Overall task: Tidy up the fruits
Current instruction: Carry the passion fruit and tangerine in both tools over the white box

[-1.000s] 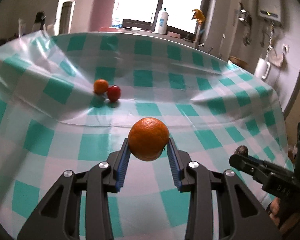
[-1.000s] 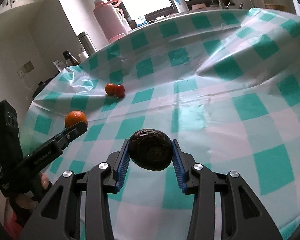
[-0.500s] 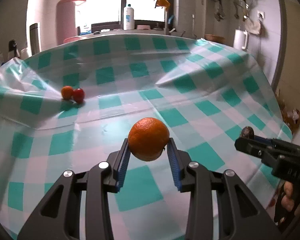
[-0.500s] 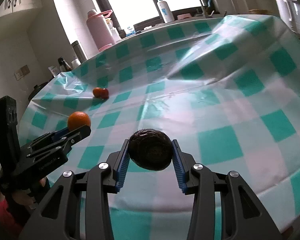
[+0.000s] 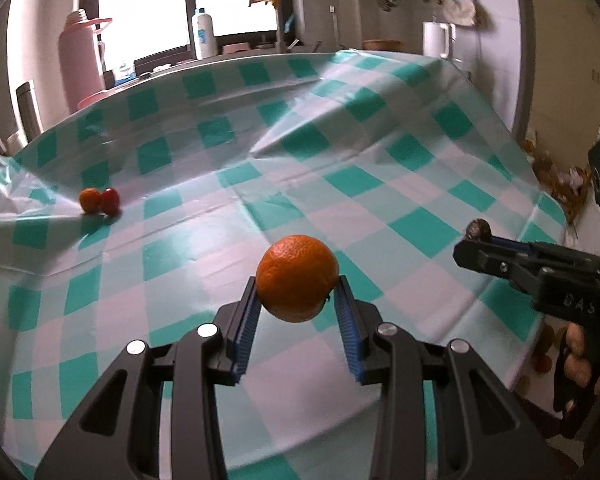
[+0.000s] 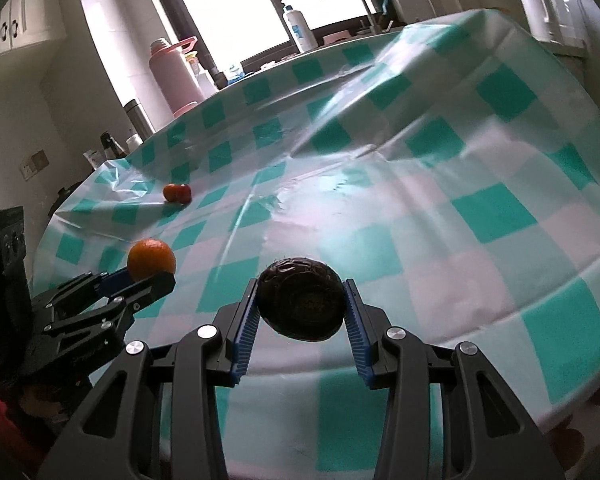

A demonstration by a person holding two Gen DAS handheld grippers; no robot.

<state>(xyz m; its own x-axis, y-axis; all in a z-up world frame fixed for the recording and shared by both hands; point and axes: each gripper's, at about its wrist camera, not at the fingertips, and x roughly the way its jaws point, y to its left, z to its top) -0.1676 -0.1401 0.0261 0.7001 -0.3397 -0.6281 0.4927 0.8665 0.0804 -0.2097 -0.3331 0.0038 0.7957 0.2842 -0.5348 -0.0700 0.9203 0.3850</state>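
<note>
My left gripper point(image 5: 298, 300) is shut on an orange point(image 5: 297, 278) and holds it above the near edge of the table. My right gripper point(image 6: 300, 304) is shut on a dark wrinkled round fruit point(image 6: 300, 302), also lifted above the near edge. The left gripper shows at the left of the right wrist view point(image 6: 148, 276) with the orange point(image 6: 151, 259). The right gripper shows at the right of the left wrist view point(image 5: 476, 240), the dark fruit point(image 5: 478, 229) at its tip. A small orange fruit point(image 5: 88, 199) and a small red fruit point(image 5: 110, 201) lie touching at the table's far left.
The table has a wrinkled green-and-white checked cloth point(image 5: 340, 176) with a raised fold in the middle. Behind it are a pink flask point(image 5: 78, 66), a steel flask point(image 5: 28, 110), a white bottle point(image 5: 203, 32) and a white kettle point(image 5: 436, 40). The table's near edge drops off below the grippers.
Both grippers have pulled back toward the near edge of the table with their fruits still held; the small fruits now look farther away.
</note>
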